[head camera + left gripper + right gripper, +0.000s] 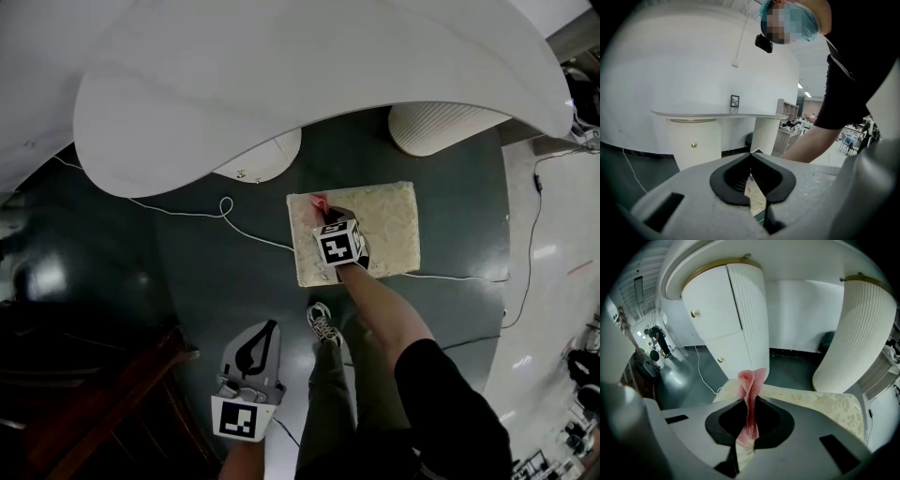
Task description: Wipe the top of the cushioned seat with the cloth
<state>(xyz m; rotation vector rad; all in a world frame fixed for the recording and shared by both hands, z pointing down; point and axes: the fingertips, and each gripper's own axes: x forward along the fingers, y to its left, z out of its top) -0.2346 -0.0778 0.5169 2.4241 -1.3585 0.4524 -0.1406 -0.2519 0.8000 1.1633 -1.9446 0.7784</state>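
The cushioned seat (384, 225) is a cream, flower-patterned square pad on the dark floor; its far edge also shows in the right gripper view as the seat (829, 406). My right gripper (330, 214) hovers over the seat's left part, shut on a pink waffle cloth (751, 394) that sticks up between its jaws; the cloth (318, 202) peeks out near the seat's far-left corner. My left gripper (256, 350) hangs low near the person's leg, away from the seat, its jaws closed tip to tip with nothing held (751, 159).
A curved white counter (309, 84) overhangs the seat, on a ribbed white pedestal (441, 127) and a white cabinet (262, 159). A white cable (225, 211) runs across the floor left of the seat. The person's shoe (322, 324) stands just before the seat.
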